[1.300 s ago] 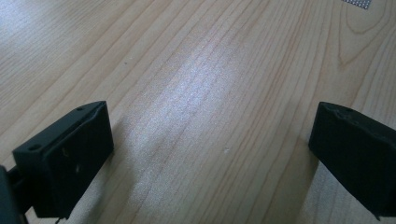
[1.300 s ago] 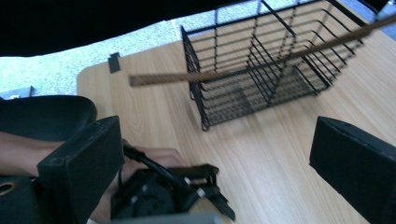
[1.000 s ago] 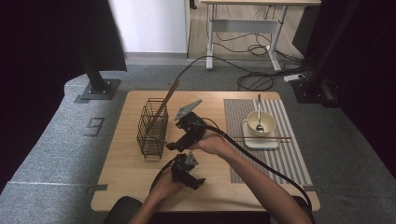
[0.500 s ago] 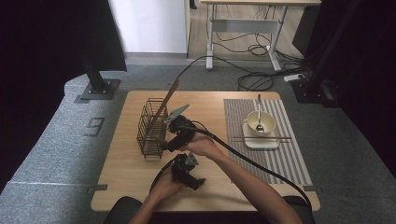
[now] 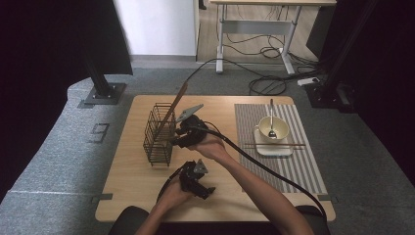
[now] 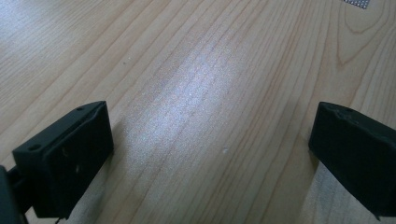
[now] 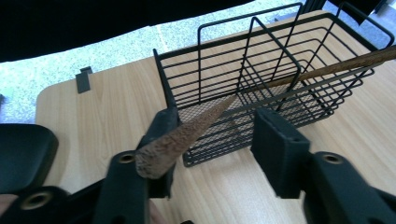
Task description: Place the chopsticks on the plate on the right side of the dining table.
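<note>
Wooden tabletop (image 6: 196, 93) lies bare between the left gripper's (image 5: 195, 179) wide-apart jaws. Farther off, the right gripper's (image 7: 212, 135) jaws have just been closing around a brown chopstick (image 7: 196, 128) leaning in the wire basket (image 5: 159, 134), not yet pinching; the grasp looks imminent.

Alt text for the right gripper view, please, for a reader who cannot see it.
A brown wooden chopstick lies between the right tongs, which have just been closing, its butt near the camera and its far end slanting into a black wire basket on a wooden table.
</note>
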{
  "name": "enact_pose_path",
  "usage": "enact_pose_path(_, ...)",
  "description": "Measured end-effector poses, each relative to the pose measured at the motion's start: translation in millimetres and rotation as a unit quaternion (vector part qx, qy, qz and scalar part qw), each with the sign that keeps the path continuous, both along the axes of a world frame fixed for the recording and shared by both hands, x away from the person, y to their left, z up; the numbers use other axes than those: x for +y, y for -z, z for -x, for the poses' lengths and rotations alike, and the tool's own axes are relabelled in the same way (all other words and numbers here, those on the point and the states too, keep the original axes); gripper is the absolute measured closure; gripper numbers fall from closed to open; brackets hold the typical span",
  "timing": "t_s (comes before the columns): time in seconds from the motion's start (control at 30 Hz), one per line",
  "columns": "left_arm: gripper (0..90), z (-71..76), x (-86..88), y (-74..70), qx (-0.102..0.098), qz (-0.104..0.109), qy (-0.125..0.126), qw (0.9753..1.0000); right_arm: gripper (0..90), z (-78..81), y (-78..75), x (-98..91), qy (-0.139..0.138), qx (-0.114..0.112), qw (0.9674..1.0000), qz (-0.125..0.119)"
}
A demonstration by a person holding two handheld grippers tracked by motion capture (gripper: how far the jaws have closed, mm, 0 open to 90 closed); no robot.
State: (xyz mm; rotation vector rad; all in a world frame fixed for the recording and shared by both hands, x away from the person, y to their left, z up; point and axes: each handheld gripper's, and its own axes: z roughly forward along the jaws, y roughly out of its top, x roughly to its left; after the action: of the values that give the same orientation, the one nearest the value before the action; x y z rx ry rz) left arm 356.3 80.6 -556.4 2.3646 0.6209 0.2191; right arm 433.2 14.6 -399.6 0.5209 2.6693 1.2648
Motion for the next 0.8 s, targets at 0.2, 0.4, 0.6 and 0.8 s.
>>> enact_pose_path(0.2, 0.0, -0.2, 0.3, -0.1, 0.000, -0.001, 0.002, 1.0000, 65.7, 0.1, 2.0, 3.9, -0.003, -0.019, 0.9997, 0.012)
enact_pose_path(0.4, 0.0, -0.3, 0.3, -0.2, 0.000, -0.002, 0.002, 1.0000, 77.9, 2.6, 0.4, 6.9, -0.001, -0.039, 0.9990, 0.022)
enact_pose_path(0.6, 0.0, 0.2, -0.1, 0.4, -0.001, 0.002, -0.001, 1.0000, 82.1, 5.2, -4.7, 6.2, 0.003, -0.062, 0.9976, 0.030)
enact_pose_path(0.8, 0.0, 0.1, 0.0, 0.3, -0.001, 0.002, 0.000, 1.0000, 82.2, 7.6, -12.4, 1.5, -0.001, -0.060, 0.9978, 0.028)
